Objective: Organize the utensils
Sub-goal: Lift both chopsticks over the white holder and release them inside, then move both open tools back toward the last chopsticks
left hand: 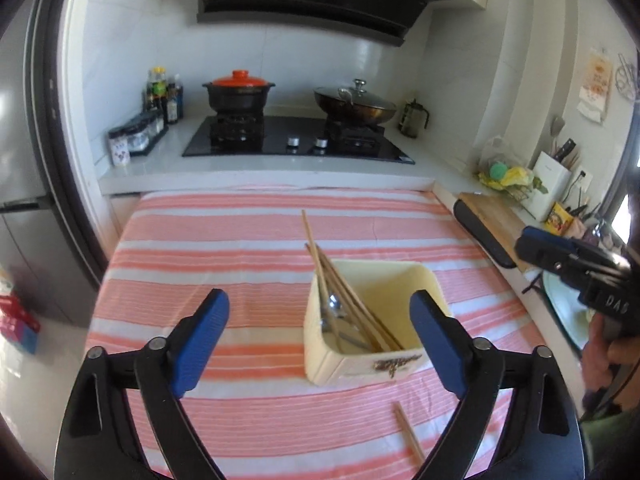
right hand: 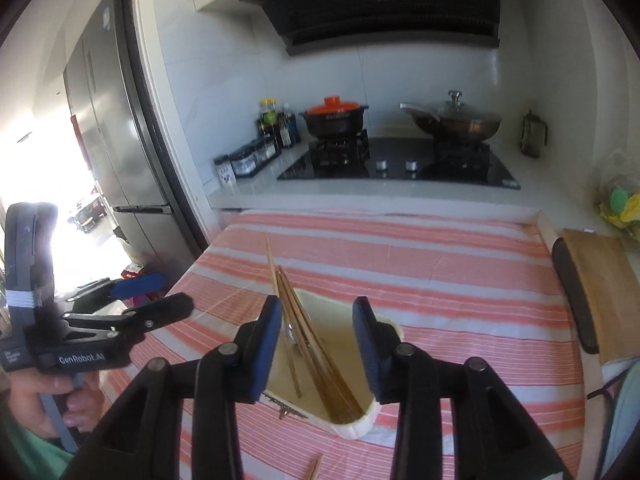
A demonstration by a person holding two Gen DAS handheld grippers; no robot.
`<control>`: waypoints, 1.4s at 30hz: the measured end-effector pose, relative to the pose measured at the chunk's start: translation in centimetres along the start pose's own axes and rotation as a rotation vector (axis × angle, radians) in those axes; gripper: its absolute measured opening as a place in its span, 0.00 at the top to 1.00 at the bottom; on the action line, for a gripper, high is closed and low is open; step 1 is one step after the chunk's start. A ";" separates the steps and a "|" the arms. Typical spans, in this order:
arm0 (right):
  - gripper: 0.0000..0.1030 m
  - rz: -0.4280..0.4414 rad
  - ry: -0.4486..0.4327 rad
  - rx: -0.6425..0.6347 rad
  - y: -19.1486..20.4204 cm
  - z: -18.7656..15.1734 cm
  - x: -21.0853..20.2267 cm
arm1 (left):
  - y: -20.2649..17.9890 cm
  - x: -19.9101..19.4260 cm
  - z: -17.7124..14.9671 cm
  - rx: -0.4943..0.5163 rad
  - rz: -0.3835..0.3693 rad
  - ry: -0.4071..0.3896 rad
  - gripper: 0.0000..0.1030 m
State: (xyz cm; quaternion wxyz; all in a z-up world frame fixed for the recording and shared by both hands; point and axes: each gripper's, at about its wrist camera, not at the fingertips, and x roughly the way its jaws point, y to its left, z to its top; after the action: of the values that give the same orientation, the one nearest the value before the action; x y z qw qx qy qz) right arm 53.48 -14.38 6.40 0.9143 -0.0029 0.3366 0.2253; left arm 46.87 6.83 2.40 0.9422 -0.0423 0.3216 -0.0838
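Left tongs (left hand: 320, 340) spread; chopsticks (left hand: 340, 292), possibly spoon, in holder (left hand: 360, 368).

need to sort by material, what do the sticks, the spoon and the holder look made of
Chopsticks: likely wood or bamboo, matte tan with faint grain. Spoon: metal, probably steel, shiny with bright glints. Utensil holder: cream, smooth, slightly glossy; plastic or glazed ceramic, cannot tell which.

Black arms; blue fingers (left hand: 202, 336); green sleeve (right hand: 32, 456)
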 end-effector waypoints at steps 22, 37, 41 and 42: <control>0.48 -0.328 0.208 0.157 -5.9 -31.2 -5.2 | -3.1 3.2 -26.0 -0.001 0.117 0.251 0.02; 0.48 -0.384 0.211 0.141 -5.3 -31.4 -4.8 | -3.7 3.9 -26.1 0.048 0.127 0.285 0.00; 0.48 -0.235 0.227 0.125 -2.6 -30.4 -4.2 | -3.6 4.0 -26.2 0.046 0.125 0.285 0.00; 0.48 -0.178 0.230 0.129 -1.5 -30.1 -3.8 | -3.6 4.0 -26.2 0.046 0.125 0.285 0.00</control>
State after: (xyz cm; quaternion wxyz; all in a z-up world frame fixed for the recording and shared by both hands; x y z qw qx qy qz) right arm 33.08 -22.05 -14.70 0.8844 0.0000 0.4511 0.1194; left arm 33.43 1.87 -20.16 0.8911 0.0116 0.4521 -0.0377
